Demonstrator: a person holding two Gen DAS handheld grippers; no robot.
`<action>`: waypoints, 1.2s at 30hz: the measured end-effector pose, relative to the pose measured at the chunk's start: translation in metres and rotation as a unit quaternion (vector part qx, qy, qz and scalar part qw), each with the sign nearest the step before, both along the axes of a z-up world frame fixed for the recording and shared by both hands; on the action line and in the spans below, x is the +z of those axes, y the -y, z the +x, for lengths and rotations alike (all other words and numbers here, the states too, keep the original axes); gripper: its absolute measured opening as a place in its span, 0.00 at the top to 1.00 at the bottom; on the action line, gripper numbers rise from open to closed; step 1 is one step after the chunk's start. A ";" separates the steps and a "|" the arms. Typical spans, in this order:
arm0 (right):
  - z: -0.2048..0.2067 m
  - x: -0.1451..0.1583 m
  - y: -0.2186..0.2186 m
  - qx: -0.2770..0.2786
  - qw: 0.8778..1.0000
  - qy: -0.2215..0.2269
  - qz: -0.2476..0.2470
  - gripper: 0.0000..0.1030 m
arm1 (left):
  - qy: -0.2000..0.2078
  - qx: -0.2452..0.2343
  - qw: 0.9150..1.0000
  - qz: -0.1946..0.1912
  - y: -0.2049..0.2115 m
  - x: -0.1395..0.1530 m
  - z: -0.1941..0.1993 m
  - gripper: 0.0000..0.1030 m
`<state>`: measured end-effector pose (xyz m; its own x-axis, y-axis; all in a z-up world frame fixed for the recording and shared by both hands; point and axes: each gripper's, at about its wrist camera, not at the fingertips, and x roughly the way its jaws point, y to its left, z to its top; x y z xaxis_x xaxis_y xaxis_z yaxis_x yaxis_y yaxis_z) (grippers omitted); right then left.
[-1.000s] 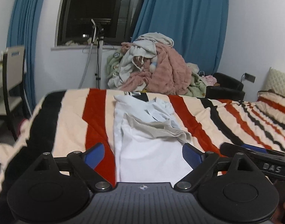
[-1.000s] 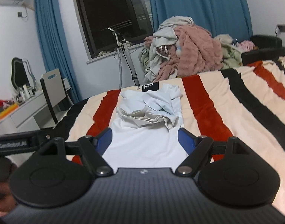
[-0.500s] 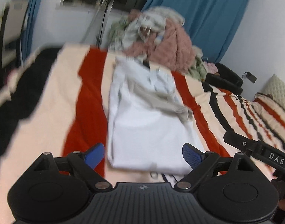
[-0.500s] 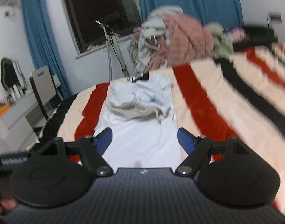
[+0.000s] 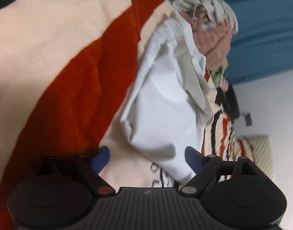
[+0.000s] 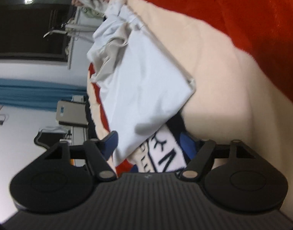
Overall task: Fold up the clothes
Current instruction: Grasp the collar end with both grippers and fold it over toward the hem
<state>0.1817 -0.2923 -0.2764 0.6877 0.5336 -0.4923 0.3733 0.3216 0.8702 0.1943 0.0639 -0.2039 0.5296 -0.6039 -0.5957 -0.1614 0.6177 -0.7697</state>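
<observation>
- The white garment (image 5: 161,111) lies along the striped blanket (image 5: 75,88) on the bed, and both cameras are tipped steeply to the side.
- Left tool (image 5: 147,156): blue fingers (image 5: 102,156) spread wide, nothing between them, and the garment's near hem sits right in the gap.
- Right tool (image 6: 149,143): also spread apart and empty, with the garment's near corner (image 6: 190,82) just ahead.
- A printed patch with dark lettering (image 6: 163,153) peeks out from under the near hem; whether it belongs to the blanket or to other cloth is unclear.
- Handling call: this looks thin, light and floppy. It should sag and crease wherever it is lifted, and it won't hold a shape.
- Best bite, by my read, is the two near hem corners, one per tool, pinching all layers at the edge.
- The grey, bunched part (image 5: 196,88) at the far end looks loose and may slide when the hem goes over.
- The heap of clothes (image 5: 209,25) beyond is well apart.
</observation>
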 end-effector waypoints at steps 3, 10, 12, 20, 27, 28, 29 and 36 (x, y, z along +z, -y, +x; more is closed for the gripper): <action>0.004 -0.006 0.004 -0.030 0.999 -0.009 0.004 0.44 | 0.003 0.016 1.000 -0.004 -0.003 -0.006 0.005 0.34; 0.005 -0.003 0.008 -0.070 0.996 -0.011 -0.045 0.89 | 0.014 0.036 0.999 -0.005 -0.003 -0.006 0.009 0.74; 0.001 0.006 0.007 -0.066 0.996 0.009 -0.060 0.91 | 0.017 0.036 0.999 -0.011 -0.004 -0.004 0.005 0.80; -0.021 0.035 0.007 -0.055 0.991 0.085 -0.086 0.93 | 0.060 0.033 0.997 -0.040 -0.009 0.017 -0.015 0.95; -0.075 0.078 -0.002 -0.057 0.976 0.173 -0.118 0.93 | 0.124 0.029 0.990 -0.054 -0.016 0.071 -0.069 0.96; -0.087 0.085 -0.004 -0.055 0.974 0.184 -0.121 0.93 | 0.136 0.030 0.989 -0.051 -0.018 0.080 -0.082 0.96; -0.099 0.091 -0.006 -0.053 0.972 0.191 -0.124 0.93 | 0.146 0.031 0.988 -0.048 -0.020 0.087 -0.096 0.96; -0.194 0.121 -0.018 -0.029 0.957 0.215 -0.191 0.93 | 0.175 0.020 0.984 -0.020 -0.020 0.103 -0.199 0.96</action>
